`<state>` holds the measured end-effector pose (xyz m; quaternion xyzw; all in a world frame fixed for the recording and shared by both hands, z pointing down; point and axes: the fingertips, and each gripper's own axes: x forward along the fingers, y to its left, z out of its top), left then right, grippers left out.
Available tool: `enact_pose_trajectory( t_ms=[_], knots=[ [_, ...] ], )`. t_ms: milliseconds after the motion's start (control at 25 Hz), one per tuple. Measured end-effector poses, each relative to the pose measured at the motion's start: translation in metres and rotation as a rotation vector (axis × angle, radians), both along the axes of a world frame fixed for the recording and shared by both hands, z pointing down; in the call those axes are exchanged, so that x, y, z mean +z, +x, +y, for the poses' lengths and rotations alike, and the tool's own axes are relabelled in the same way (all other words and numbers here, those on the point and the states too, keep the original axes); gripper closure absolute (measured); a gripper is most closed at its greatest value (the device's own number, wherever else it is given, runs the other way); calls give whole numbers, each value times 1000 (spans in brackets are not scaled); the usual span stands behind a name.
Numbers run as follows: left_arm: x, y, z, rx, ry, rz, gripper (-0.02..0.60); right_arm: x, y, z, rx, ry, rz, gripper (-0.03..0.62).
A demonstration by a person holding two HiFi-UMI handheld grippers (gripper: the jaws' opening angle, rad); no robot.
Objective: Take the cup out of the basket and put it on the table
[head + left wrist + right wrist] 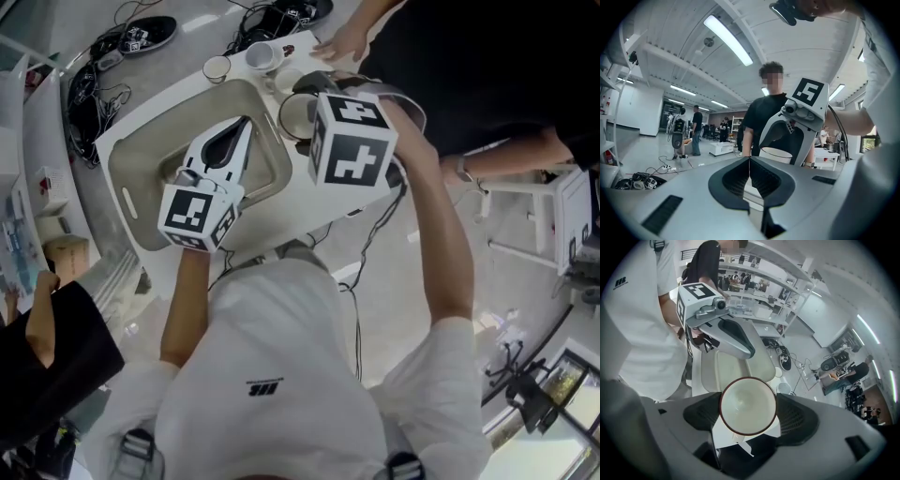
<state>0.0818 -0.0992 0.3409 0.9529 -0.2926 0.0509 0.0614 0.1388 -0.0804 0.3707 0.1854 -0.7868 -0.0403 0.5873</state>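
now, mid-transfer: the right claw (749,416) is clamped on the cup (748,404), one pad pressing on each side of its wall, and holds it mouth-up in the air. in the head view the cup sits by the right-hand rim of the basket (131,187), level with the bench (281,220) edge beside it; in the right gripper view the basket's beige floor lies beyond the cup and white bench shows under it. judged from this, the lift out of the basket is largely done; what is left is to carry the cup over bare bench, lower it and release it. the left claw (749,164) has its jaws together with nothing between them and hangs over the basket, taking no part in the hold. the cup is round and cream-white with a thin dark reddish-brown rim, and its smooth glazed inside is empty. no handle shows in any view. two further cups (217,67) stand on the bench beyond the basket, well apart from the held one.
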Motion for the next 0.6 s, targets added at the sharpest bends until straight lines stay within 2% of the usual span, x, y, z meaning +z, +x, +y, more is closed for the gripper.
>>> enact_pose_trajectory(
  t_ms=[600],
  knots=[
    [13,51,3,37,-25,8,572,51,62,9,96,-66,10,224]
  ],
)
